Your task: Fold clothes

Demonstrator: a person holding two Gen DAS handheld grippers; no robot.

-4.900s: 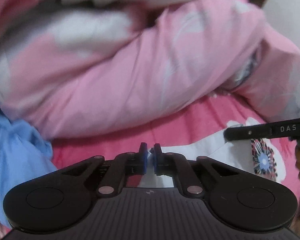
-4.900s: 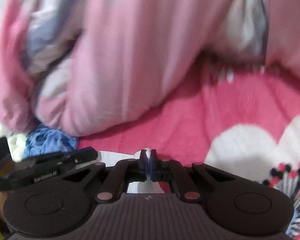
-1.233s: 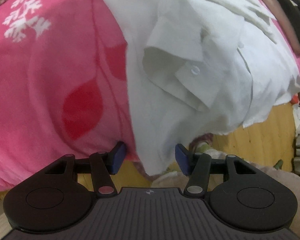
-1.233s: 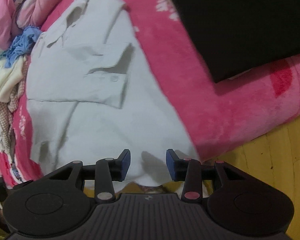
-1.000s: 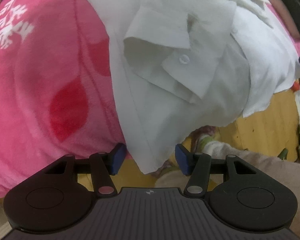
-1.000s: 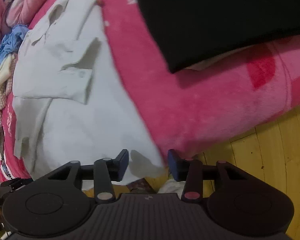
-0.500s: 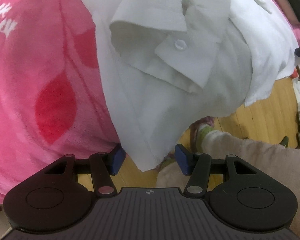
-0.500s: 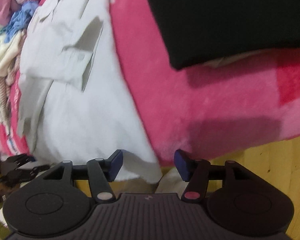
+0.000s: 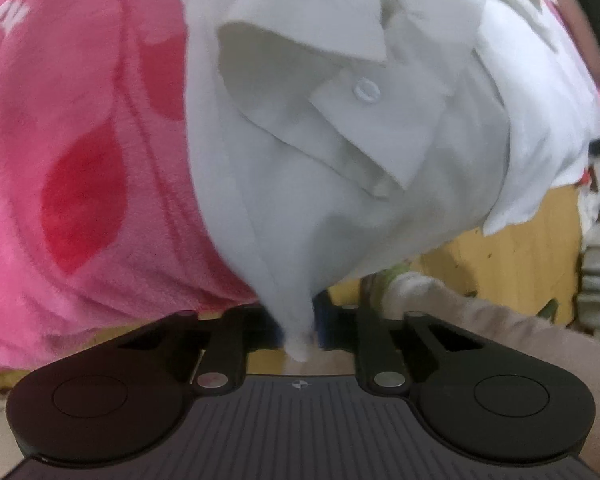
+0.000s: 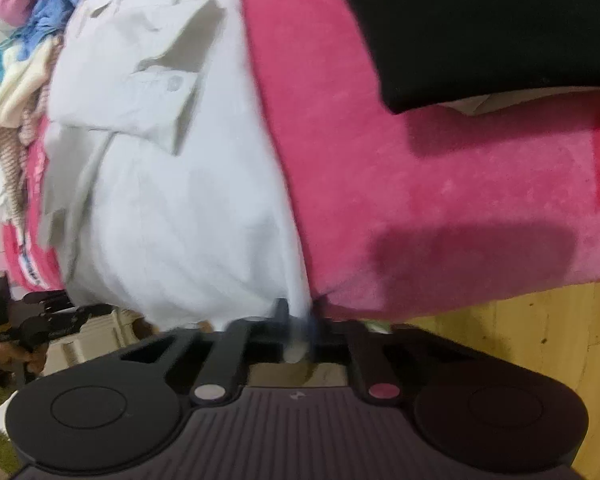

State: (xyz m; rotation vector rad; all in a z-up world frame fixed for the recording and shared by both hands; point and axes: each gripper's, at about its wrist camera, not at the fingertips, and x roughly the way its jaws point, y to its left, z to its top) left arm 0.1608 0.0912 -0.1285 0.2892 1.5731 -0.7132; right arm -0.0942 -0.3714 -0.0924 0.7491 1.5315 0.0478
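A white button-up shirt (image 9: 340, 152) lies on the pink blanket (image 9: 80, 160) and hangs over the bed's edge, a buttoned cuff (image 9: 364, 92) folded across it. My left gripper (image 9: 298, 332) is shut on the shirt's lower left hem corner, which bunches between the fingers. In the right wrist view the same shirt (image 10: 172, 200) shows, and my right gripper (image 10: 298, 328) is shut on its lower right hem corner. The left gripper (image 10: 40, 324) appears at the left edge there.
A black garment (image 10: 480, 20) lies on the pink blanket (image 10: 440, 200) at the upper right. Blue, cream and knitted clothes (image 10: 28, 64) are piled at the far left. Wooden floor (image 10: 540, 340) lies below the bed edge. A person's socked foot (image 9: 404, 280) and trouser leg (image 9: 500, 320) stand close.
Both grippers were open around the shirt's hem half a second ago; both have now shut on its lower corners. The fabric is pulled into a bunch at each grip.
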